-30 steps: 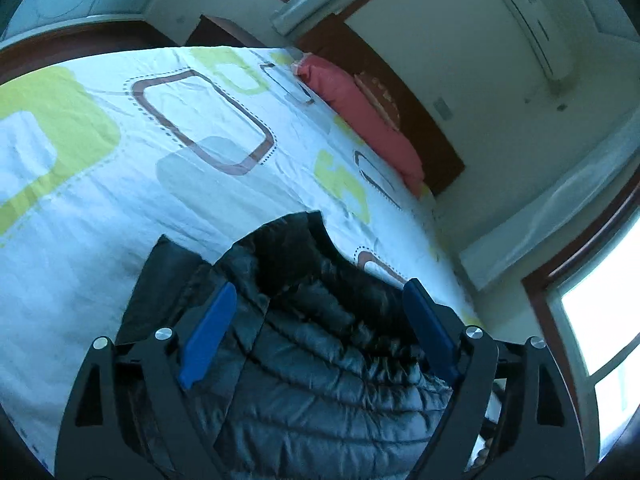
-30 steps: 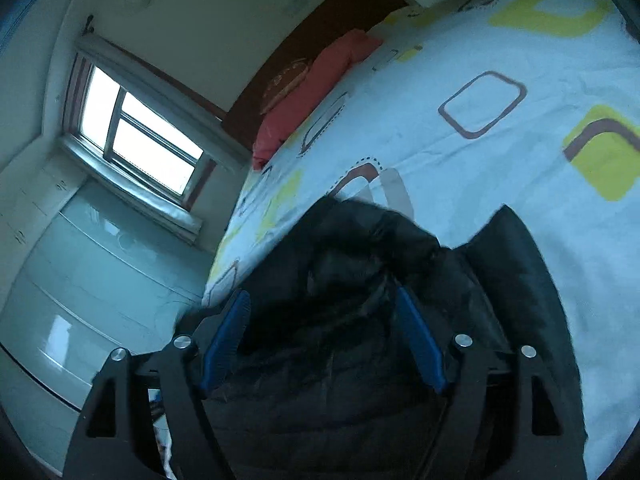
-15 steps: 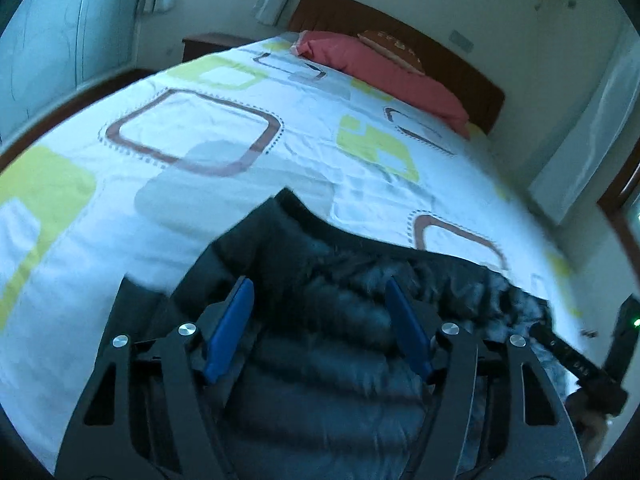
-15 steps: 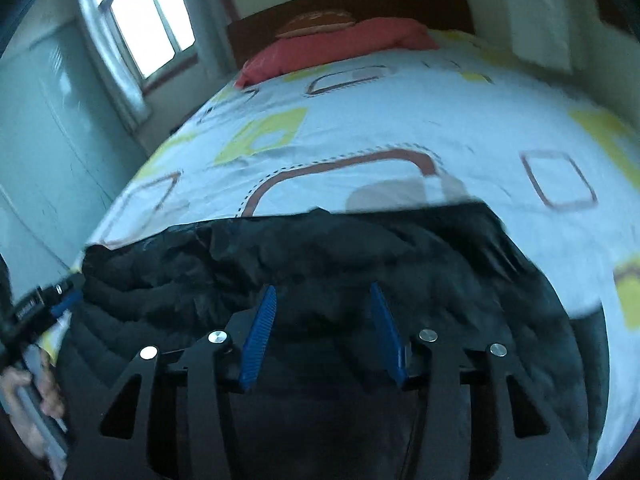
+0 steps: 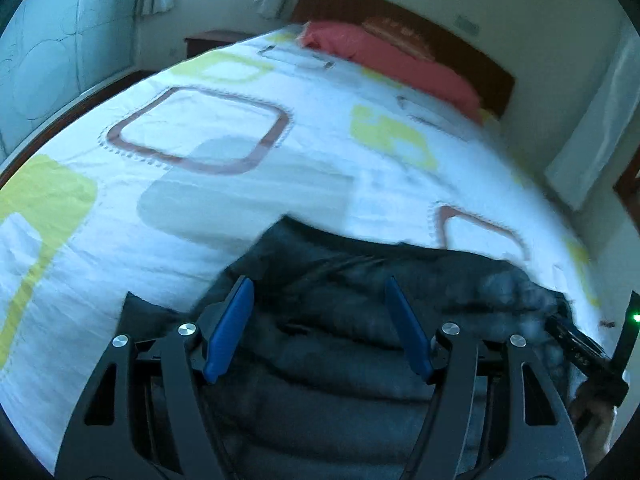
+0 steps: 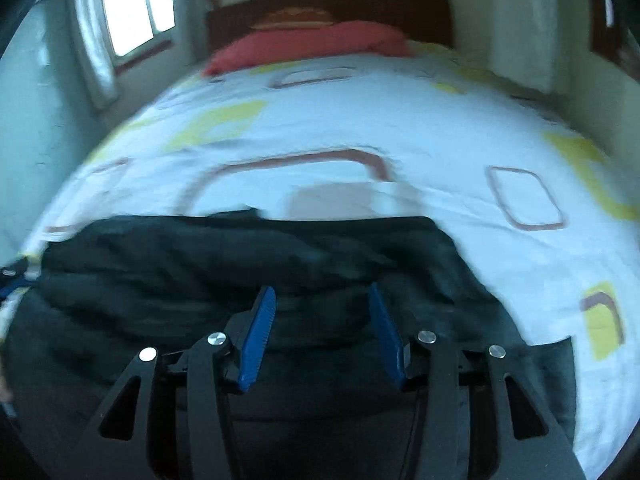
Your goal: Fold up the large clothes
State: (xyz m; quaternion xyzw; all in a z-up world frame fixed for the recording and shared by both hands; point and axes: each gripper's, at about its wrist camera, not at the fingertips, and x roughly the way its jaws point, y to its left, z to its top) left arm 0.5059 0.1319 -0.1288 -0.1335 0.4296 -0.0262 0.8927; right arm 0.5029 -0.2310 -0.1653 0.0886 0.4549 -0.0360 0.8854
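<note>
the left gripper (image 5: 318,326) sits at the bottom middle of the left wrist view with its blue fingers (image 5: 230,330) spread apart; the dark quilted jacket (image 5: 360,344) fills the gap between them, and whether the pads press on the fabric cannot be told through the blur. the right gripper (image 6: 322,334) sits at the bottom middle of the right wrist view, its blue fingers (image 6: 258,338) set somewhat closer together, again with the jacket (image 6: 240,272) lying between and under them, any pinch unclear.

the jacket spreads across the lower half of both frames, at the near end of the bed, its far edge running roughly level across the middle of each picture. at the lower right edge of the left wrist view part of the other gripper shows, with a small green light (image 5: 635,317).

beyond the jacket the white bedsheet (image 5: 200,208) with brown outlined squares and yellow-green patches stretches toward the top of the frame, ending at a red pillow (image 6: 316,46) against a dark wooden headboard (image 6: 332,8). a bright window (image 6: 136,8) with a curtain stands at the upper left of the right wrist view.
</note>
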